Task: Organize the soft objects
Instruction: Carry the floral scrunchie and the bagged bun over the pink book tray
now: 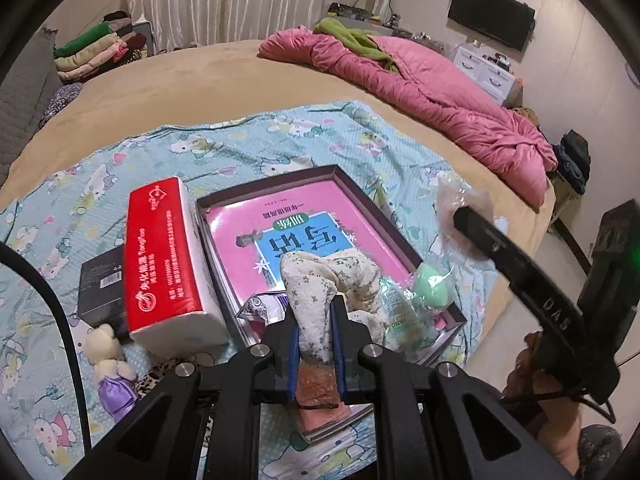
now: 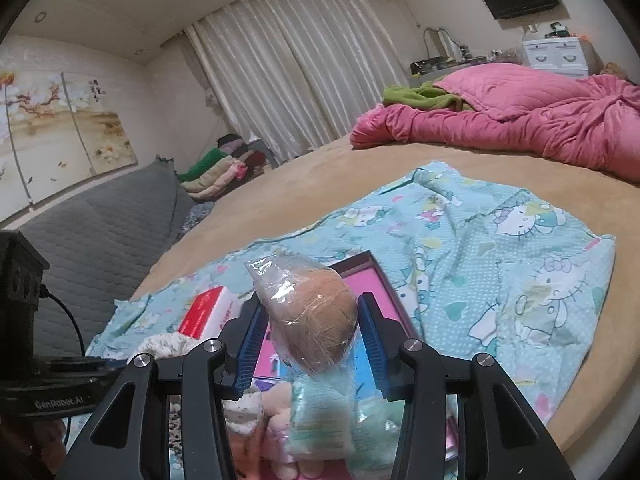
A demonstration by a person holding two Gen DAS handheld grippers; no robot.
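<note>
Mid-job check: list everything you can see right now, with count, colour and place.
floral cloth: one, cream, in left gripper over box
wrapped sponge: one, tan, in plastic, between right gripper's pads
box: one, dark rim, on sheet, open
booklet: one, pink and blue, inside box
green sponge: one, in box's right corner
tissue pack: one, red and white, left of box
black carton: one, left of tissue pack
plush doll: one, cream, purple dress, near corner
sheet: one, turquoise cartoon print, on bed
quilt: one, pink, far side
left gripper: shut on cloth
right gripper: closed on sponge
</note>
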